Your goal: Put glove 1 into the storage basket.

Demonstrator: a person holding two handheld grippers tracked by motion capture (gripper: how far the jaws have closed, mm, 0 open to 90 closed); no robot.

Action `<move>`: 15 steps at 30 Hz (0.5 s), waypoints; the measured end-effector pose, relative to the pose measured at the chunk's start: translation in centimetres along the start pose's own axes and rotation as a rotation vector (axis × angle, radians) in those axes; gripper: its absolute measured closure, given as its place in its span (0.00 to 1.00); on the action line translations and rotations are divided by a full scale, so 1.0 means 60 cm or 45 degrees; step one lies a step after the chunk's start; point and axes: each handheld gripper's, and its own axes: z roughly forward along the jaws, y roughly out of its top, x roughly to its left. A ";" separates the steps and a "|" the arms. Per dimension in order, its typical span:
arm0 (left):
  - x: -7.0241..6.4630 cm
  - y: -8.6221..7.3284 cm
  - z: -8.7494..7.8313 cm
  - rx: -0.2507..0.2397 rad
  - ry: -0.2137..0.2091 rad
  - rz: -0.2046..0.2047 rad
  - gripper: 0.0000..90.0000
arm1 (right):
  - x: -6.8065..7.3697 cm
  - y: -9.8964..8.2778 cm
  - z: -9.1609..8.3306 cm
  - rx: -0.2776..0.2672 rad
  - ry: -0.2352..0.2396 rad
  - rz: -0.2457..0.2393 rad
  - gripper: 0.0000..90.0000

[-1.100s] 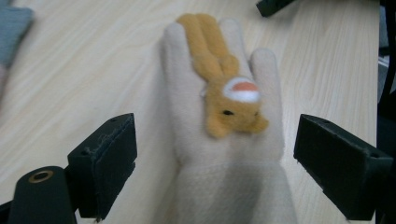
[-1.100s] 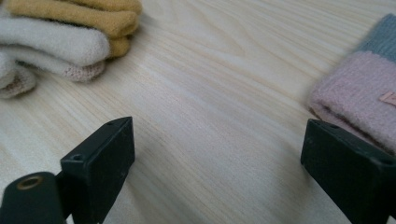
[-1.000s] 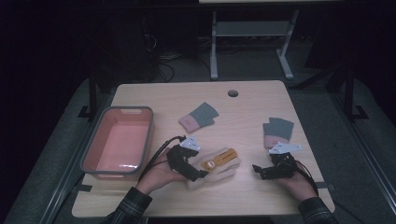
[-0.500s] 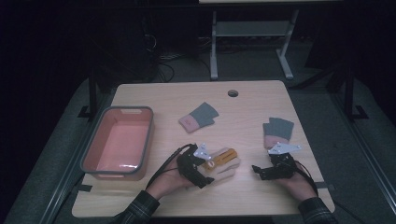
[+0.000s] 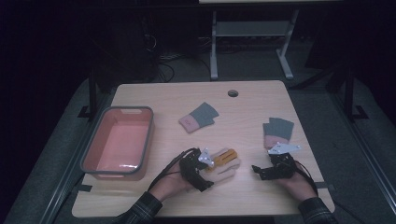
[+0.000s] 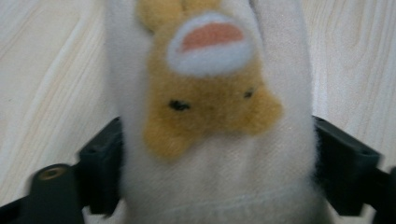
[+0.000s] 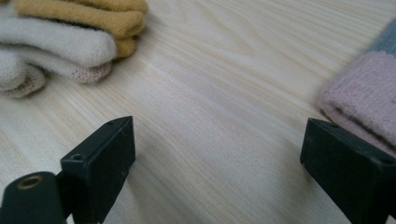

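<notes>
A cream glove with orange fingers and an orange animal face [image 5: 225, 162] [image 6: 210, 93] lies near the table's front middle. My left gripper [image 5: 208, 169] [image 6: 217, 140] has come down over its cuff end. Its jaws have just been closing, and in the left gripper view the glove fills the gap with both pads touching its sides. My right gripper [image 5: 257, 170] [image 7: 219, 140] rests low on the table to the right, jaws wide open over bare wood. The glove's fingertips [image 7: 70, 37] lie at the upper left of the right gripper view.
A pink bin with a grey rim [image 5: 150, 135] stands at the left of the wooden table [image 5: 243, 200]. A grey and pink glove [image 5: 198, 116] lies mid-table; another [image 5: 278, 130] [image 7: 359, 98] lies just beyond my right gripper. A round cable hole [image 5: 233, 93] sits near the far edge.
My left gripper has moved right and down onto the cream glove's cuff. The right gripper has stayed where it was.
</notes>
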 end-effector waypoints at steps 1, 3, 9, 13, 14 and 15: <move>0.000 0.000 0.000 0.000 0.000 0.000 0.24 | 0.000 0.000 0.000 0.000 0.000 0.000 0.11; 0.000 0.001 -0.002 0.002 -0.004 0.010 0.27 | 0.000 0.000 0.000 0.000 0.000 0.000 0.11; -0.002 0.001 -0.008 -0.003 -0.024 0.035 0.49 | 0.001 0.000 0.000 0.000 0.001 -0.001 0.11; -0.006 0.005 -0.011 0.019 -0.043 0.050 0.65 | 0.002 0.001 0.000 0.004 0.003 -0.002 0.11; -0.007 0.006 -0.012 0.022 -0.051 0.050 0.68 | 0.003 0.001 0.000 0.003 0.004 0.002 0.11; -0.007 0.006 -0.012 0.019 -0.061 0.044 0.72 | 0.002 0.001 0.000 0.004 0.003 -0.002 0.11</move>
